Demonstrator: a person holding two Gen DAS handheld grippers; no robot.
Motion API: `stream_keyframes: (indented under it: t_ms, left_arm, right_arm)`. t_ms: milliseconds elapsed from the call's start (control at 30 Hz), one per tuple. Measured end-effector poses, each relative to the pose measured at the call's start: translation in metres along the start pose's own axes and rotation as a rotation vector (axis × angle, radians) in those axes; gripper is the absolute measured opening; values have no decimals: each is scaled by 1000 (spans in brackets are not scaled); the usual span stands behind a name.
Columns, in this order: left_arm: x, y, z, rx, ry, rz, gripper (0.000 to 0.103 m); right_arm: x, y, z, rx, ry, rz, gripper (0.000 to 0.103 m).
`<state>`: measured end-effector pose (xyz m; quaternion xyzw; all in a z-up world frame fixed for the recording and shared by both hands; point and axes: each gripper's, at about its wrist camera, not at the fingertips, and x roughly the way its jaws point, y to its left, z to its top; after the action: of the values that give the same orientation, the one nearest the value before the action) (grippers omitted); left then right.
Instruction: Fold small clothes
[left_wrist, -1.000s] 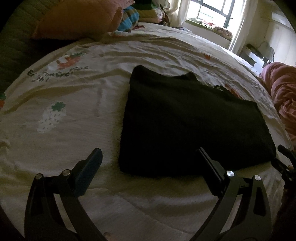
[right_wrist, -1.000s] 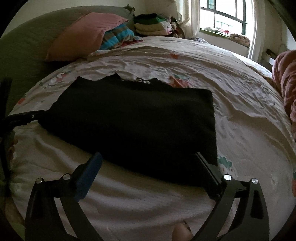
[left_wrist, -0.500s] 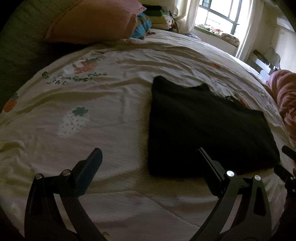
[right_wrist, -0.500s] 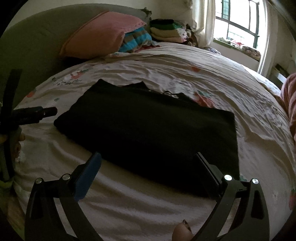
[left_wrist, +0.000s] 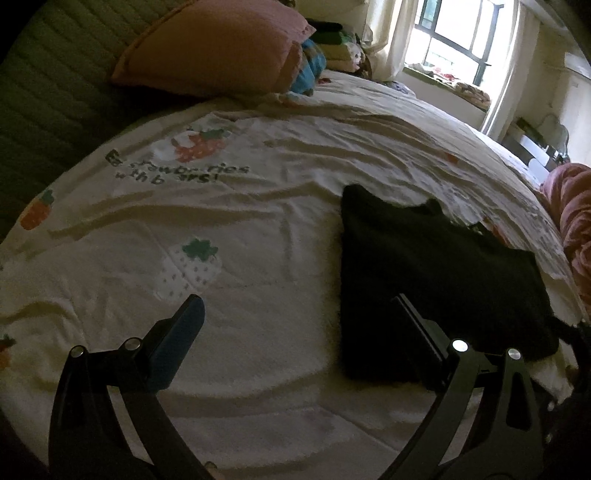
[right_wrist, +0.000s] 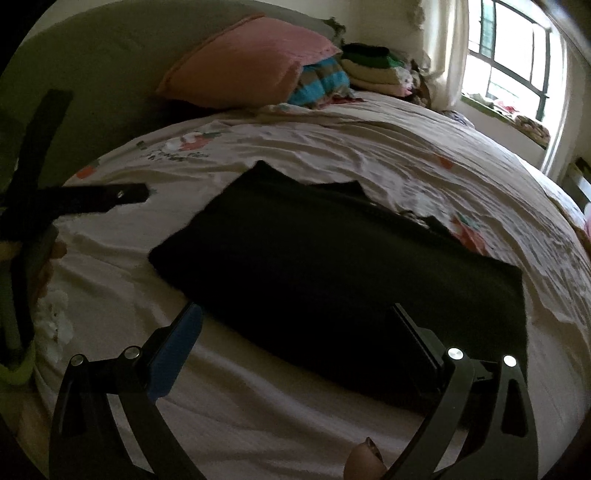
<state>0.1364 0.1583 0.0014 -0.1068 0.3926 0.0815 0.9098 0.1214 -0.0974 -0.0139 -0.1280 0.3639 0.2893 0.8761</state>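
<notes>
A black folded garment lies flat on the white strawberry-print bedsheet. My left gripper is open and empty, just off the garment's left edge, its right finger over the near left corner. In the right wrist view the same garment fills the middle. My right gripper is open and empty above the garment's near edge. The left gripper shows at the far left there, apart from the garment.
A pink pillow and striped fabric lean on the green headboard. Folded clothes are stacked at the back by the window. A pink blanket lies at the bed's right edge.
Both grippers have drawn back and shifted left, away from the garment. The garment lies unchanged. Both grippers stay open.
</notes>
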Motion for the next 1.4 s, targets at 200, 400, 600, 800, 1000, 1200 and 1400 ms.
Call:
stream_keyframes:
  t_ms: [200,400,600,800,1000,1200,1400]
  left_arm:
    - [5,12,10,-2,0,27,93]
    - [15,13,13,5,13,30,93]
    - [25,12,18,10,20,43,93]
    - [34,9,24,23,31,53,93]
    - [41,3,34,43,27,50,93]
    - [52,-4,41,57,39,47,93]
    - [68,-16,52,82,55,51,93]
  right_arm:
    - [12,29,7,-59,3,23,98]
    - [25,51,13,-113,8,34,98]
    - [38,67,13,-167,21,25,98]
    - [54,76,11,-211,44,-16,98]
    - [73,78,7,-241,83,-57,98]
    - [87,76,9,-261,94,-95,98]
    - [103,73,16,-262,104,-119,98]
